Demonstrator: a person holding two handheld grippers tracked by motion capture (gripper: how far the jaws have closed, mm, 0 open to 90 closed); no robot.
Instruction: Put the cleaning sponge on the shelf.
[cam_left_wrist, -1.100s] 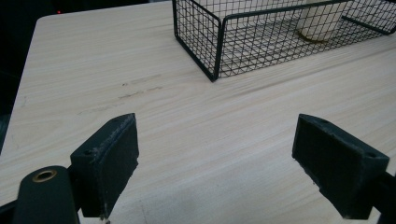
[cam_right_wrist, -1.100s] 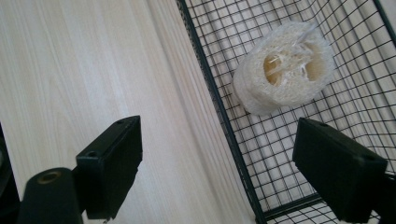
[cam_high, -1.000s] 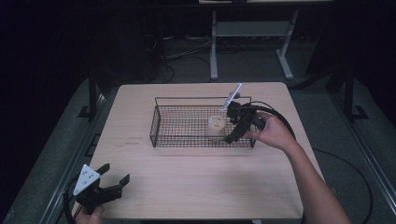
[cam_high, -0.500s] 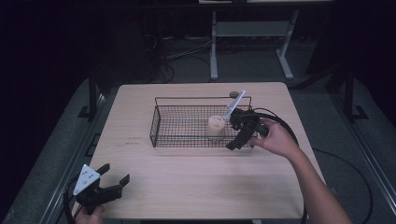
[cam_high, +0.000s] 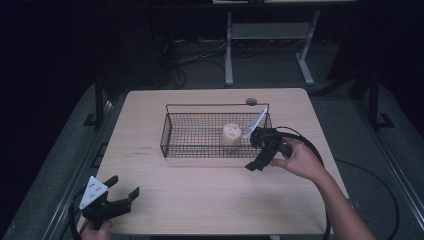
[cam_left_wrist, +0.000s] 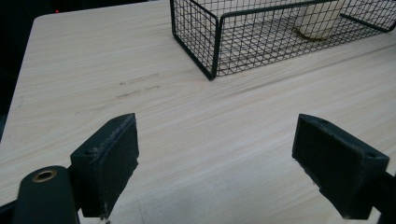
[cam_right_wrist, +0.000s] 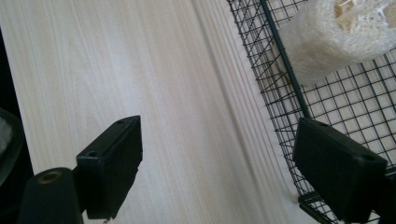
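Two hand-held grippers, both empty, jaws spread wide.

Right gripper (cam_high: 260, 150): held by the right hand (cam_high: 300, 159) just outside the near right corner of the wire basket (cam_high: 172, 131), above the table (cam_high: 210, 200). In the right gripper view its jaws straddle the basket's wall, one over bare wood, the other over the mesh floor; whether that jaw touches the wire cannot be told.

Loofah sponge (cam_high: 230, 135): a pale, stubby cylinder standing on end inside the basket, towards its right end, close against the near wall. It lies just beyond the right gripper, past the mesh and slightly to the side of the jaw line. Long axis upright, porous cut face upward.

Left gripper (cam_high: 114, 201): at the near left corner of the table, well apart from the basket. The left gripper view looks across open wood to the basket's near left corner, sponge far behind.

Judgement: right gripper is much the nearer to the sponge; any grasp would have to come over the basket rim.
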